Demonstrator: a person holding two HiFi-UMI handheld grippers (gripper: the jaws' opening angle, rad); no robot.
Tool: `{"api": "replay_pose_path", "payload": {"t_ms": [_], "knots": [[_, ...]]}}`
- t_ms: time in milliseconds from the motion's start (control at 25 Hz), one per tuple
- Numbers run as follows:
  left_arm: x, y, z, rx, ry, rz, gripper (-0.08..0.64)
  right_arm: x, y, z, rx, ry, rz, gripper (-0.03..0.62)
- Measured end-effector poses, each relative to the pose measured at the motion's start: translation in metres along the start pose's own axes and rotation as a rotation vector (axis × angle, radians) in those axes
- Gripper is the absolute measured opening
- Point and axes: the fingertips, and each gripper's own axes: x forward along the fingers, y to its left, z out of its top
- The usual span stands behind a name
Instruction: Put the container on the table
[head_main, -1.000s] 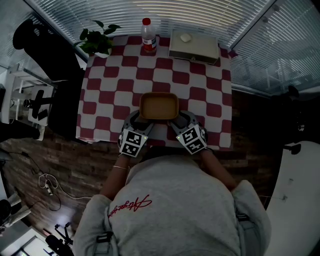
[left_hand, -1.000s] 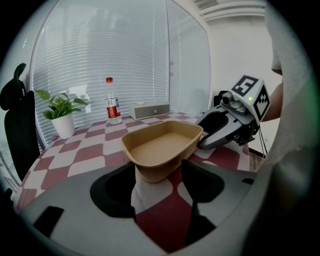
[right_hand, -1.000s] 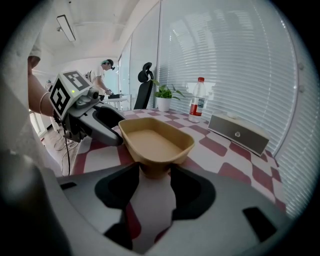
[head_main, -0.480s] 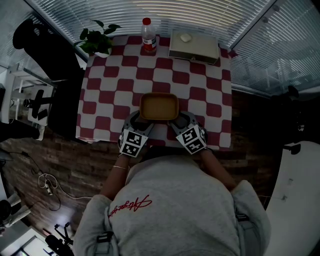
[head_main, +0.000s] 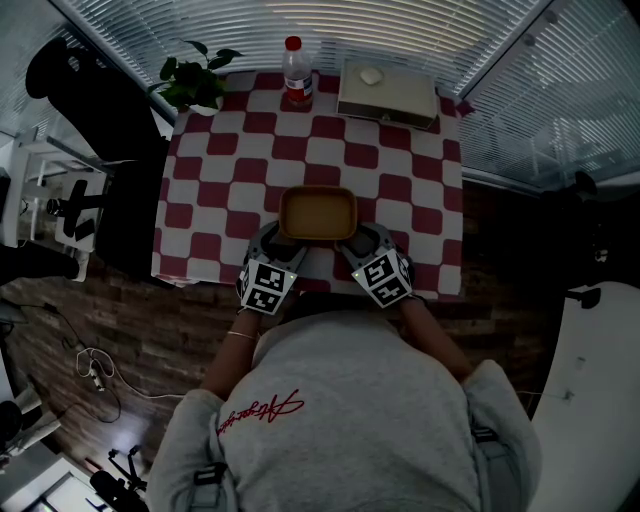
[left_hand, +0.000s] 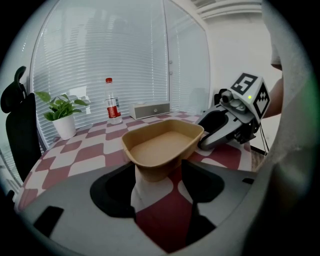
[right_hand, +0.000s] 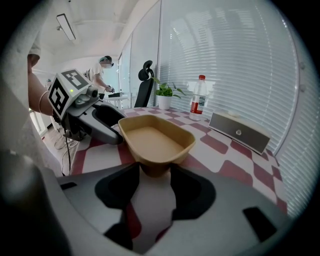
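Tan container (head_main: 318, 213) mouth-up, long axis 9-to-3 o'clock, my left claw (head_main: 279, 239) gripping its 7 o'clock corner, my right claw (head_main: 352, 239) its 5 o'clock corner

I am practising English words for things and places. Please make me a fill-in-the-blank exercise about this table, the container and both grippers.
1. The bottle has a ___ cap.
2. The tan container has ___ inside it.
3. In the head view, the potted plant stands to the ___ of the bottle.
4. The left gripper and the right gripper each grip one near ___ of the container.

Missing words: red; nothing; left; corner
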Motion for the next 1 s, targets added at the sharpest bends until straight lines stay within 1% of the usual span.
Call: {"api": "replay_pose_path", "payload": {"t_ms": [200, 480, 760, 1000], "knots": [[-0.0005, -0.0004, 0.0007, 0.005, -0.003, -0.002, 0.298, 0.0014, 0.0020, -0.0001, -0.022, 0.003, -0.016, 0.202], [0.0000, -0.0018, 0.0008, 0.013, -0.007, 0.015, 0.298, 0.0015, 0.0021, -0.0020, -0.019, 0.005, -0.024, 0.204], [-0.0043, -0.0007, -0.0005, -0.001, -0.012, 0.024, 0.299, -0.0009, 0.0003, 0.0009, 0.020, -0.010, -0.033, 0.220], [-0.0085, 0.0000, -0.0024, -0.007, -0.029, 0.030, 0.305, -0.0032, 0.0010, -0.0018, 0.026, -0.010, -0.035, 0.233]]}}
